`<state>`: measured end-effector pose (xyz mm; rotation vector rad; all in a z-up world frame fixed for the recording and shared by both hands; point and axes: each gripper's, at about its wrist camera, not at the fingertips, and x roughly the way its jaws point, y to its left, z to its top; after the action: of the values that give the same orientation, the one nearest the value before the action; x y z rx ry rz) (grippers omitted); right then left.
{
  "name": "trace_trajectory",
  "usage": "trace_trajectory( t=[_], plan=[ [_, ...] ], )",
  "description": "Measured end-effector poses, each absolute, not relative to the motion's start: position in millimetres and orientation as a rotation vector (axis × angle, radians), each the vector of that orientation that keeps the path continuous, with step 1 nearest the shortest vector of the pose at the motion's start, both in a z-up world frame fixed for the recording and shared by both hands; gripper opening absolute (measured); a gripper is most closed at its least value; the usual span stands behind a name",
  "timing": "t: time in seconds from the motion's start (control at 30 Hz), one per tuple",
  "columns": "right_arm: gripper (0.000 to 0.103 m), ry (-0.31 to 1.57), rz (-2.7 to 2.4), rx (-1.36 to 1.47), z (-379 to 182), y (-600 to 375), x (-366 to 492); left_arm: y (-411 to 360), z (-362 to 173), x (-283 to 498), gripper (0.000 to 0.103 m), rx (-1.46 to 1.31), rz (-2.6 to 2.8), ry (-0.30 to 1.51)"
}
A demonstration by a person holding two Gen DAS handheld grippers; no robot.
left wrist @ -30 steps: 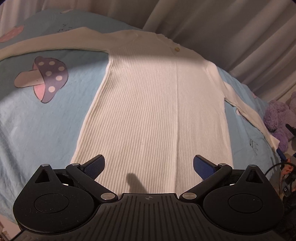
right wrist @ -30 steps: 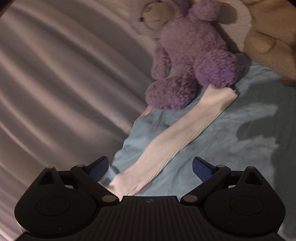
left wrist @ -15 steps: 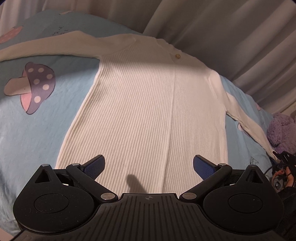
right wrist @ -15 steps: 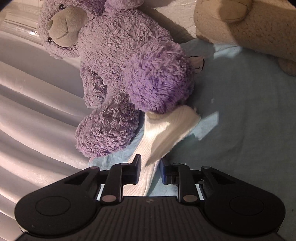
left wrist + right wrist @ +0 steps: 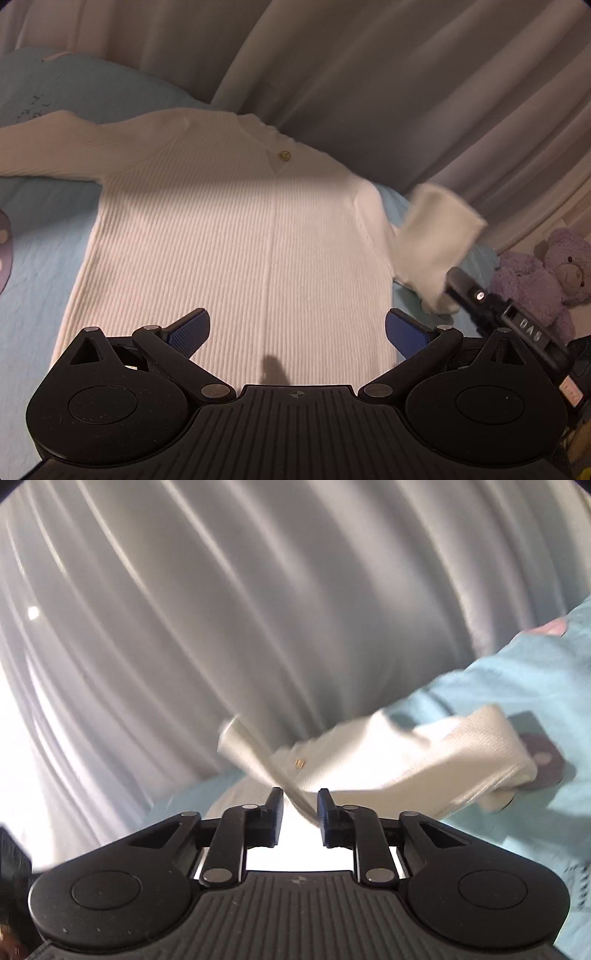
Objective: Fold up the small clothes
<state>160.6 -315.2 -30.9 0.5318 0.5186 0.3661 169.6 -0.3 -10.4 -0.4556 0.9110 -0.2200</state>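
Observation:
A white ribbed long-sleeved top [image 5: 236, 236] lies flat on a light blue bedsheet [image 5: 40, 221], with a small gold button [image 5: 284, 155] at the neck. My left gripper [image 5: 295, 328] is open above the hem and holds nothing. My right gripper [image 5: 300, 805] is shut on the right sleeve [image 5: 258, 753] and holds it lifted off the bed. In the left wrist view the raised sleeve [image 5: 436, 236] hangs from the right gripper [image 5: 458, 284] beside the top's right shoulder. The left sleeve [image 5: 44, 147] lies stretched out to the left.
Grey curtains [image 5: 406, 92] hang behind the bed. A purple plush bear [image 5: 543, 273] sits at the right edge. A mushroom print [image 5: 3, 254] shows on the sheet at the far left; it also shows in the right wrist view [image 5: 543, 757].
My right gripper closed on the right sleeve's cuff beside the purple bear and lifted it up and in towards the top's body. My left gripper drifted right over the hem, still open.

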Motion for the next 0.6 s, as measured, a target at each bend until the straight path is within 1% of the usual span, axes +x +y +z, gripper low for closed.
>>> trace_trajectory(
  t=[0.1, 0.13, 0.17, 0.23, 0.3, 0.33, 0.37, 0.43, 0.47, 0.5, 0.53, 0.57, 0.6],
  plan=[
    [0.021, 0.548, 0.307, 0.514, -47, -302, 144, 6, -27, 193, 0.102, -0.477, -0.263, 0.929],
    [0.021, 0.563, 0.279, 0.522, -53, -303, 141, 10, -34, 200, 0.098, -0.484, -0.269, 0.934],
    [0.021, 0.581, 0.250, 0.528, -58, -304, 138, 13, -39, 205, 0.090, -0.491, -0.269, 0.941],
    [0.021, 0.613, 0.204, 0.527, -68, -304, 130, 20, -54, 216, 0.086, -0.539, -0.268, 0.981],
    [0.021, 0.637, 0.168, 0.524, -72, -301, 130, 24, -66, 223, 0.079, -0.621, -0.322, 1.024],
    [0.021, 0.648, 0.147, 0.531, -72, -298, 129, 25, -76, 229, 0.073, -0.665, -0.362, 1.057],
    [0.021, 0.656, 0.128, 0.542, -74, -296, 126, 23, -80, 231, 0.068, -0.685, -0.383, 1.077],
    [0.022, 0.660, 0.091, 0.553, -75, -294, 124, 19, -89, 236, 0.066, -0.673, -0.389, 1.120],
    [0.022, 0.659, 0.076, 0.553, -75, -293, 122, 19, -92, 238, 0.061, -0.668, -0.382, 1.132],
    [0.025, 0.660, 0.065, 0.551, -75, -292, 121, 20, -95, 239, 0.058, -0.680, -0.391, 1.128],
    [0.031, 0.666, 0.059, 0.543, -74, -292, 121, 21, -96, 240, 0.056, -0.691, -0.397, 1.128],
    [0.036, 0.675, 0.053, 0.535, -74, -291, 122, 21, -97, 242, 0.050, -0.696, -0.398, 1.126],
    [0.044, 0.684, 0.047, 0.529, -75, -292, 122, 19, -98, 245, 0.044, -0.695, -0.399, 1.128]
  ],
)
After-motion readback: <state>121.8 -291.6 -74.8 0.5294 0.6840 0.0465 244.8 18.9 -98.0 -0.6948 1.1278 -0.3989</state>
